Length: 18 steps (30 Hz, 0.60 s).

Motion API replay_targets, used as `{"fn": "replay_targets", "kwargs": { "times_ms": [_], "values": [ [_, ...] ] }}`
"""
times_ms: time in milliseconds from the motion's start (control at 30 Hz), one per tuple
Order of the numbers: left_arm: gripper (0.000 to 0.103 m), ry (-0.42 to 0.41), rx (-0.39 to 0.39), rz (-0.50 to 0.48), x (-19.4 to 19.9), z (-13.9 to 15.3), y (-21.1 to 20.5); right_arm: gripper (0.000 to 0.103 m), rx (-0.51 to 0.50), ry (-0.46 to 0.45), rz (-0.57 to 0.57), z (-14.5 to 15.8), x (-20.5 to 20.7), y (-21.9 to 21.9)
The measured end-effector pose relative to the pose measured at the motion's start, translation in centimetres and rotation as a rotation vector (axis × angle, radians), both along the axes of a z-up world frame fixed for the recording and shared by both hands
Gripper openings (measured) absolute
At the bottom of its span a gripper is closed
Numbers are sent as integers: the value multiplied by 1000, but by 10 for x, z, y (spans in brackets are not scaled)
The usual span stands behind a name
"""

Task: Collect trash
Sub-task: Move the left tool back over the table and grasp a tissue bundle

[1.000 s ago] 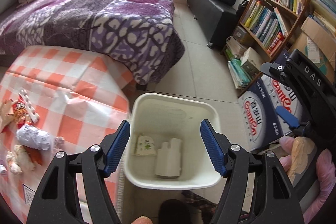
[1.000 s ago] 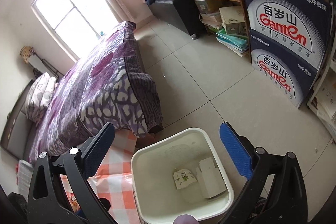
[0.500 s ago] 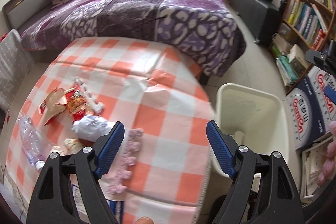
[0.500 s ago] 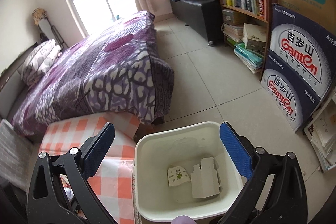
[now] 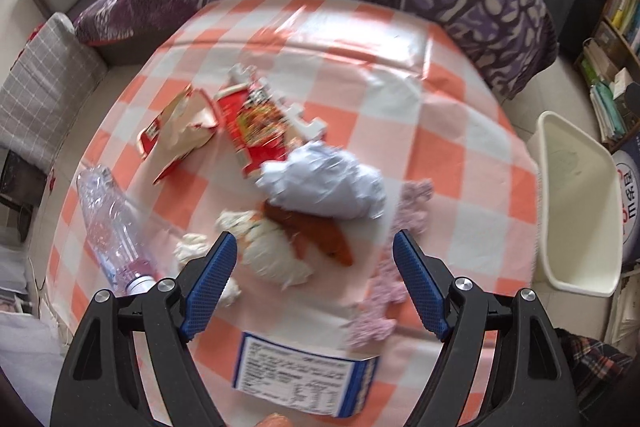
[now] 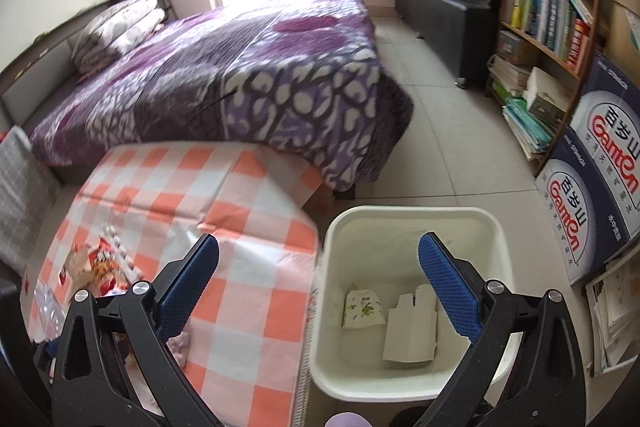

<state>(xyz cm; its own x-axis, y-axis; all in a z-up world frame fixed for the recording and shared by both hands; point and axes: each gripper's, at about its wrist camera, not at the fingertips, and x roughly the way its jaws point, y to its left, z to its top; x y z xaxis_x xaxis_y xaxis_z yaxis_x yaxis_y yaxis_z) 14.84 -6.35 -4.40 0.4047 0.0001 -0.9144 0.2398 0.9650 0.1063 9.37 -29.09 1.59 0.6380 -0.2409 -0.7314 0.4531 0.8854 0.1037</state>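
Left wrist view: left gripper (image 5: pixel 314 273) spread, empty, just opened wider, hovering above crumpled paper ball (image 5: pixel 326 185) and tissue scraps (image 5: pixel 268 251), perhaps with orange peel. Right gripper (image 6: pixel 318 279) spread, empty over white bin (image 6: pixel 412 223), right of checkered table (image 6: pixel 240 307). Step: reaching for next trash. Next: lower, pinch paper ball, carry right.

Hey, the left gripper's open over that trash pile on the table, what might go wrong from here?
The crumpled paper ball lies on top of the orange wrapper, so the open left gripper may pinch both or neither. The clear bottle lies near the table edge and could roll off if bumped.
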Motion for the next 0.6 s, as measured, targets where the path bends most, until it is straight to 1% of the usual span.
{"fn": "replay_targets", "kwargs": {
  "times_ms": [133, 233, 300, 367, 500, 600],
  "values": [
    [78, 60, 8, 33, 4, -9, 26, 96, 17, 43, 77, -10, 9, 21],
    [78, 108, 20, 42, 7, -16, 44, 96, 11, 66, 146, -15, 13, 36],
    [78, 140, 21, 45, 9, -23, 54, 96, 1, 85, 217, -19, 14, 49],
    [78, 173, 10, 49, 12, -29, 63, 96, -7, 96, 290, -23, 14, 60],
    [78, 233, -49, 40, 18, -41, 77, 96, -50, 136, 456, -35, 13, 87],
    [78, 253, -77, 33, 24, -47, 82, 96, -87, 179, 526, -45, 12, 102]
  ]
}}
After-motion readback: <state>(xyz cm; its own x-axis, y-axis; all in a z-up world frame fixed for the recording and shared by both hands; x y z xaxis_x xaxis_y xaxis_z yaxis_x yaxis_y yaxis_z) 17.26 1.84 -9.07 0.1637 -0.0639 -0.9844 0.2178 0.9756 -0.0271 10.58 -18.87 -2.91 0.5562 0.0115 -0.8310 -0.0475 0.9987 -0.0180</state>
